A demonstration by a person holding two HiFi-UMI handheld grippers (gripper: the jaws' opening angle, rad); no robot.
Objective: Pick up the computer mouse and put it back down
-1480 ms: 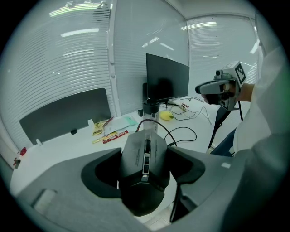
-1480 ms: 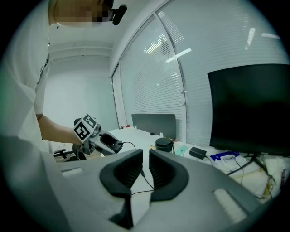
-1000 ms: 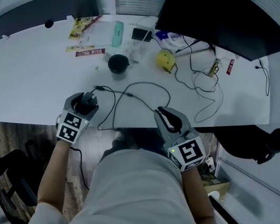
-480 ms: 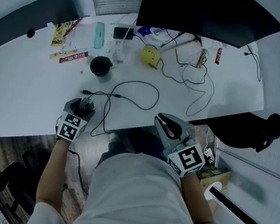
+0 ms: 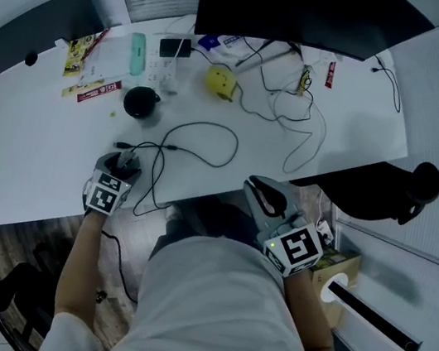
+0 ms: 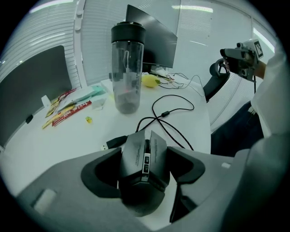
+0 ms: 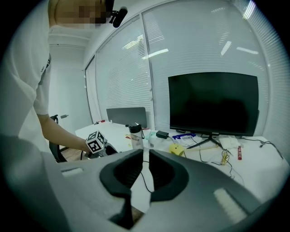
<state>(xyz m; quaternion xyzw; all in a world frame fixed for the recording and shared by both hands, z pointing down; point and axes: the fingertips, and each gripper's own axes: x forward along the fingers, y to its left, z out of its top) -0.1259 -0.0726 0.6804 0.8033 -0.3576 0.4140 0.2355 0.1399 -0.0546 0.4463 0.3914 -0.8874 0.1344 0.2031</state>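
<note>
The black computer mouse (image 6: 144,170) sits between the jaws of my left gripper (image 6: 146,152), which is shut on its sides. I cannot tell whether it rests on the white desk (image 5: 30,154) or hangs just above it. From the head view, the left gripper (image 5: 127,161) is near the desk's front edge. The mouse's black cable (image 5: 201,138) loops away over the desk, and its USB plug (image 6: 113,142) lies loose. My right gripper (image 5: 261,188) hangs off the desk's front edge above the person's lap. In its own view the right gripper (image 7: 145,154) is shut with nothing in it.
A clear bottle with a black lid (image 6: 128,68) stands beyond the mouse. Farther back are a yellow object (image 5: 218,80), thin cables, snack packets (image 5: 91,91) and a dark monitor (image 5: 299,8). A black chair (image 5: 368,188) stands at the right.
The head view has swung, so the desk sits differently in the picture. My left gripper stays shut on the mouse near the front edge. The right gripper keeps its place.
</note>
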